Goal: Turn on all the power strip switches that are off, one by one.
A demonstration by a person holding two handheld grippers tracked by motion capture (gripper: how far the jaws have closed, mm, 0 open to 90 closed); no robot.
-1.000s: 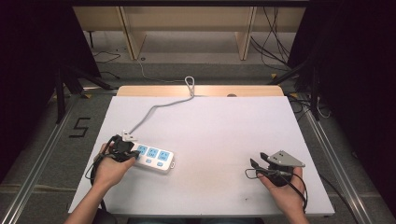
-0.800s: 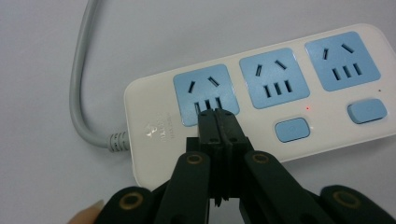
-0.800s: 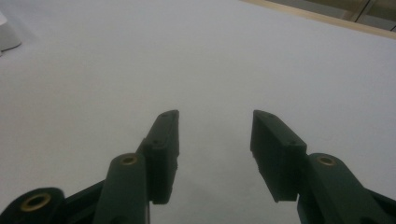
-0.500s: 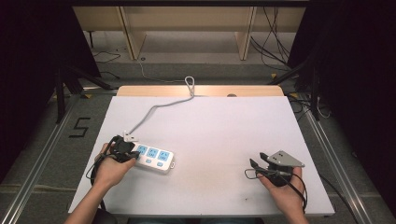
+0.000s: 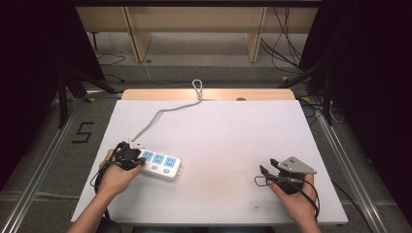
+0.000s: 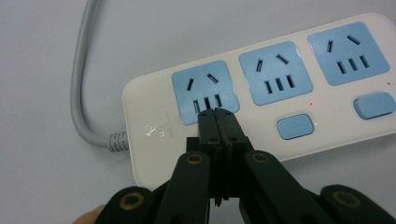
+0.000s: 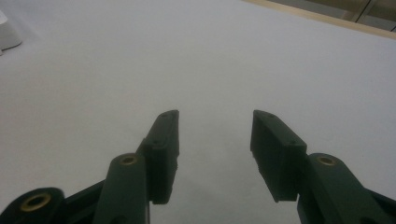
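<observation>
on white table (image 5: 218, 145): power strip (image 5: 158, 164), grey cord (image 5: 165, 112) trailing away.

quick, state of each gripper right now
left gripper: closed, holding nothing, its tips over the power strip.
right gripper: open, nothing between its jaws, above the table.

My left gripper (image 6: 217, 114) is black all over, its two flat fingertip blocks dotted with small screws; brass-ringed pivots shine on the chunky linkage arms behind them; my right gripper (image 7: 215, 140) matches, with thick matte dark pads and the same brass bushings on each arm. From the high view, my right gripper carries a grey three-cornered plate (image 5: 296, 165) on top; thin black cables (image 5: 311, 194) loop off both tools; my forearms are bare, no sleeves showing.
</observation>
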